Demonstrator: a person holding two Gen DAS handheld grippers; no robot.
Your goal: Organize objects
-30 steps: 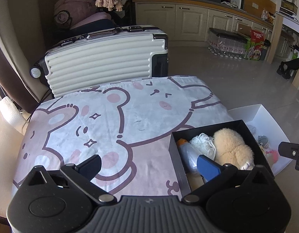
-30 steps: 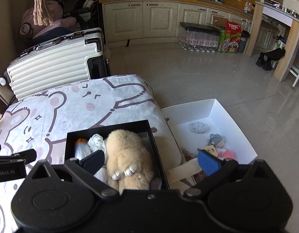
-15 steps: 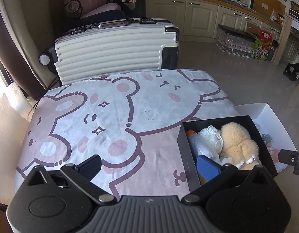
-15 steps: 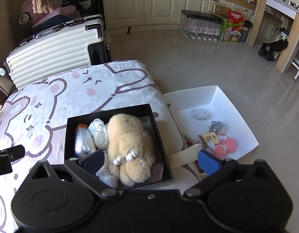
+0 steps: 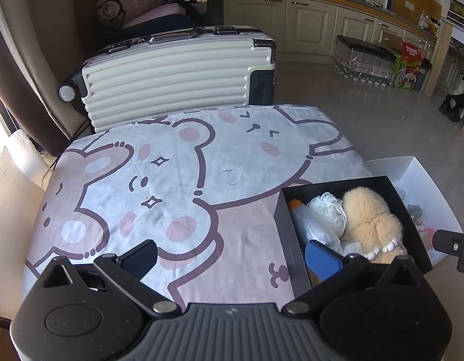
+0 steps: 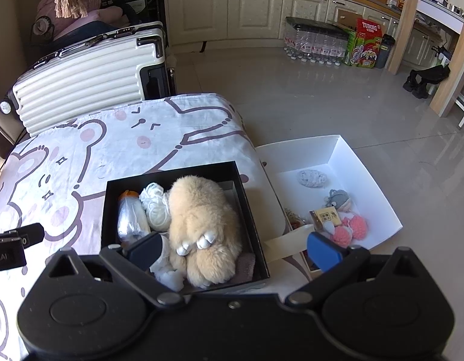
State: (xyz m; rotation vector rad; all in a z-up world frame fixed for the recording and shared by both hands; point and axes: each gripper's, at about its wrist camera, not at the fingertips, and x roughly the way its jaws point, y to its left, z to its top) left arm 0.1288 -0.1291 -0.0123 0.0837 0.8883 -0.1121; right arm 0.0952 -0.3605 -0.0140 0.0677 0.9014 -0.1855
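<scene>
**Black box filling up, small items waiting in the white tray**

Two hand-held grippers are hovering above a table covered with a cartoon-bear cloth (image 5: 201, 180). Both are standing wide open and neither is holding anything.

The left gripper (image 5: 232, 251) is hanging over the bare cloth, its right-hand finger sitting in front of the near left corner of the black box (image 5: 287, 234). The right gripper (image 6: 233, 248) is hanging over the near edge of the same box, spanning toward the white tray (image 6: 331, 150) beside it.

The black box is sitting near the right edge of the table and is looking fairly full. Inside are lying a fluffy beige plush toy (image 6: 201, 213), a bundle of white cord (image 6: 155, 206) and a plastic-wrapped bottle with an orange top (image 6: 131, 216). Something pale is also showing at the near end, too hidden to identify.

The white tray is sitting lower, just past the table's right edge. Small pieces are lying in it: a grey knitted piece (image 6: 311, 177), a small grey figure (image 6: 337, 198), a tan tag (image 6: 325, 216) and pink pom-poms (image 6: 350, 230).

The sorting appears partly done. If the tray's items belong in the box, several are remaining to be moved, and space there is getting tight.

A ribbed white suitcase (image 5: 177, 75) is standing behind the table.
</scene>
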